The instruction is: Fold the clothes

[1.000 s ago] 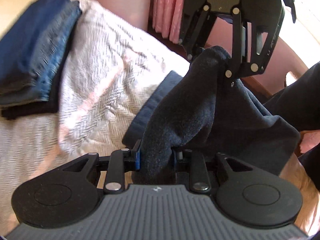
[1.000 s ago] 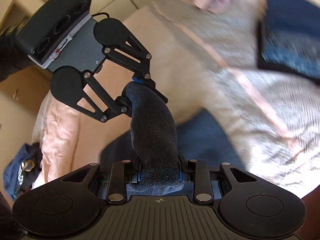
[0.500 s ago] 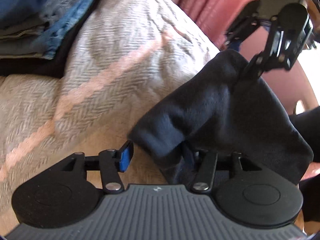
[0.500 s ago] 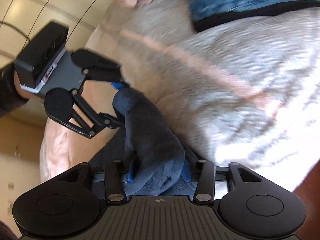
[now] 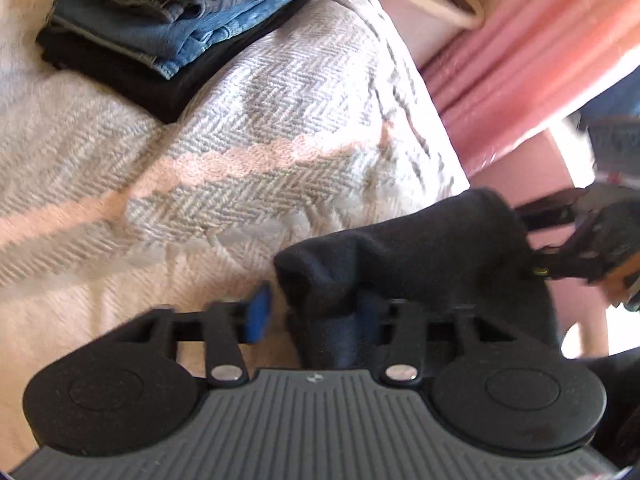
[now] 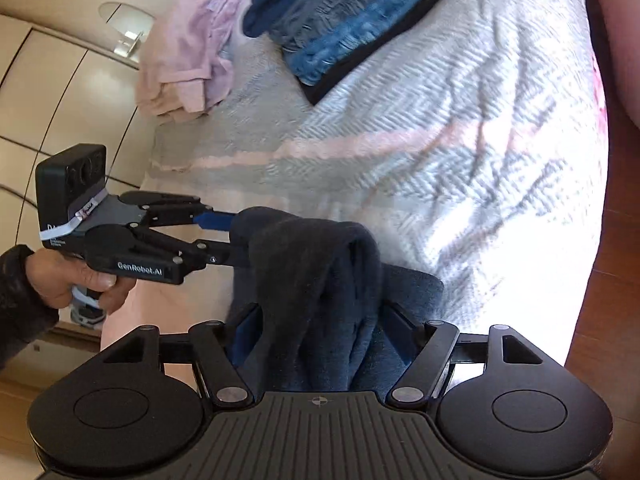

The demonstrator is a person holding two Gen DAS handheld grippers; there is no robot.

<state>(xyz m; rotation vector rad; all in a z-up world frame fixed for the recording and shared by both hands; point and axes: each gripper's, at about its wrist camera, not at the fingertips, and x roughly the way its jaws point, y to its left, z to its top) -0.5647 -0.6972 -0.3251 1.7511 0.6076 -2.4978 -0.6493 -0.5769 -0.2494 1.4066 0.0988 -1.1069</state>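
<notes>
Soft fuzzy dark sock (image 6: 316, 264) hangs in a floppy lump over the zigzag-weave blanket (image 5: 256, 152), b/w both tools. Left gripper (image 5: 312, 312) jaws are closing; can't tell if they pinch it. Right gripper (image 6: 316, 332) jaws are opening, sock inside. Folded jeans (image 5: 168, 12) sit stacked near.

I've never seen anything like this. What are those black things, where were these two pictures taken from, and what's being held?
No robot here: a person grips hand-held tongs, one in each hand, each carrying a camera looking along its fingers. One picture comes from the left tongs, the other from the right tongs. Below lies a herringbone blanket with a stack of folded jeans and a pink garment on it. A dark navy garment sits between the jaws of both tongs; the left jaws are closing, the right jaws opening.
</notes>
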